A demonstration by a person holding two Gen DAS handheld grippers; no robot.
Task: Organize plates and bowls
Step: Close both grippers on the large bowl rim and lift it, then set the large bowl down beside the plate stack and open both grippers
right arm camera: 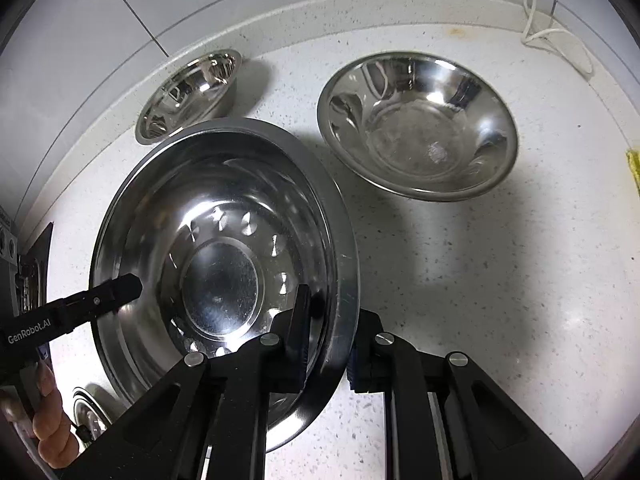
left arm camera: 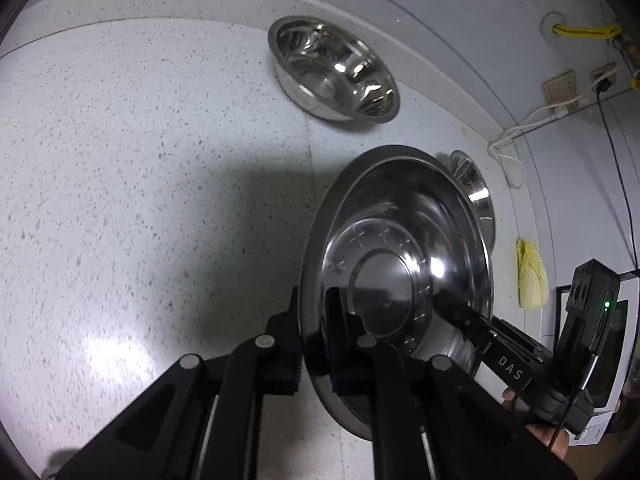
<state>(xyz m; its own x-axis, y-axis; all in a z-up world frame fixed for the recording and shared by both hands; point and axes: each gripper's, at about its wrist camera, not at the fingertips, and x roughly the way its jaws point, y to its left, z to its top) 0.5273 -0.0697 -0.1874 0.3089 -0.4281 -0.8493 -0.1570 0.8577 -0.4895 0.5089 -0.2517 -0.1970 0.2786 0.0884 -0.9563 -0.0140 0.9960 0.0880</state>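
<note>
Here both grippers (left arm camera: 314,344) (right arm camera: 329,344) clamped on round, shiny steel basin (right arm camera: 224,240) rim; speckled countertop (left arm camera: 140,200).

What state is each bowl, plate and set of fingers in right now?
Big plate: upright, empty, gripped at both rims.
Deep bowl: upright, empty, free.
Small bowl: empty, by the wall.
Left gripper: fingers shut on plate rim.
Right gripper: fingers shut on plate rim.

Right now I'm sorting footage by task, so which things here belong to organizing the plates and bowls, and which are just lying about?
Part of the job:
- large steel plate, gripped at opposite rims by the left claw and right claw
- steel bowl
- smaller steel bowl

Just lying about:
- white cable
- napa cabbage
- wall sockets
</note>
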